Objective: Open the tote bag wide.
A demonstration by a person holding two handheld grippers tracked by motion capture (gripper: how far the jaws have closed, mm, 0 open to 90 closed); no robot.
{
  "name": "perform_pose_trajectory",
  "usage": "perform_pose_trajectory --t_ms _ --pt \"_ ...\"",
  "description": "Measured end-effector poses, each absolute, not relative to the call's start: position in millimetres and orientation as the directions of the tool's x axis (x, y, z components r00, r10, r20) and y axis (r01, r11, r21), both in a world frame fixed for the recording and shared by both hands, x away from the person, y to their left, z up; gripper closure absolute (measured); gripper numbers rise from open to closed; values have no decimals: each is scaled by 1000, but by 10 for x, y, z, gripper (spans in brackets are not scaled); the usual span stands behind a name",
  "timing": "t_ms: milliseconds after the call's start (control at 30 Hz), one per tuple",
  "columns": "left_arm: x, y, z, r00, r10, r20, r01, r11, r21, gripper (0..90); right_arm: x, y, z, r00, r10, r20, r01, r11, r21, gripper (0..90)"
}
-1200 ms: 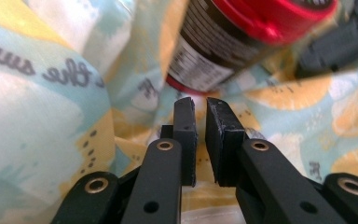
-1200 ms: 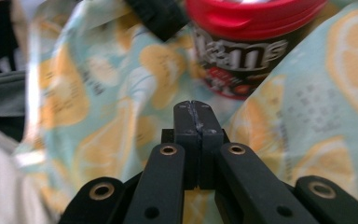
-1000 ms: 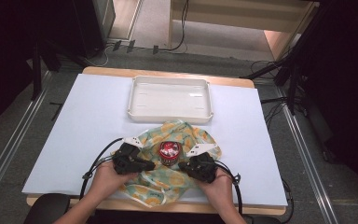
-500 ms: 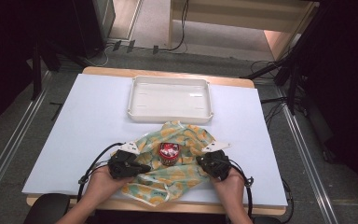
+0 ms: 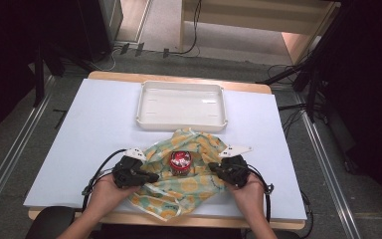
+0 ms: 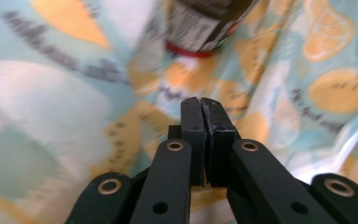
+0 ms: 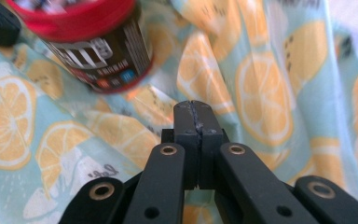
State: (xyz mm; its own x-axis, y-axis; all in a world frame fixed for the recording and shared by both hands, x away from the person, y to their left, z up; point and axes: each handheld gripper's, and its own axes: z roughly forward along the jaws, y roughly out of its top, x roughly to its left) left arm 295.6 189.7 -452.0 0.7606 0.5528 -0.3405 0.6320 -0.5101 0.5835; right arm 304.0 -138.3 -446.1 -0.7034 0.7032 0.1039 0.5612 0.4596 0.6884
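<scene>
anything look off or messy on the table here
The lemon-print cloth lies rumpled and askew, one corner lapping against the empty white plastic tray. A red-lidded dark jar stands on its bunched middle. Nothing looks spilled or damaged.

Both grippers (image 5: 151, 178) (image 5: 213, 168) — jaws closed

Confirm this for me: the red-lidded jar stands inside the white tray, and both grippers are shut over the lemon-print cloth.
Not quite. The jar stands on the lemon-print cloth, between the two grippers, as the high view shows. The white tray lies beyond the cloth with nothing in it. The rest holds: the left gripper and the right gripper are both shut over the cloth.
</scene>
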Motion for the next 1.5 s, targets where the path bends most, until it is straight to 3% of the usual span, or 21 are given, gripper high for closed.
perform_pose_trajectory --t_ms 267,467,867,1500 --pt "2983 1788 -4264 778 529 -340 607 -492 624 897 3166 -1192 -4167 -759 644 95 487 464 740 900" --pt "3015 1665 -4216 784 519 -340 596 -476 647 900 3325 -1072 -4136 -764 634 120 494 456 741 900" --pt "2917 1512 -4503 809 467 -358 580 -531 618 900 3633 -794 -4274 -755 642 133 520 464 717 900" --pt "2845 1450 -4657 825 444 -349 562 -574 596 900 4050 -639 -4654 -729 671 137 559 469 684 900"
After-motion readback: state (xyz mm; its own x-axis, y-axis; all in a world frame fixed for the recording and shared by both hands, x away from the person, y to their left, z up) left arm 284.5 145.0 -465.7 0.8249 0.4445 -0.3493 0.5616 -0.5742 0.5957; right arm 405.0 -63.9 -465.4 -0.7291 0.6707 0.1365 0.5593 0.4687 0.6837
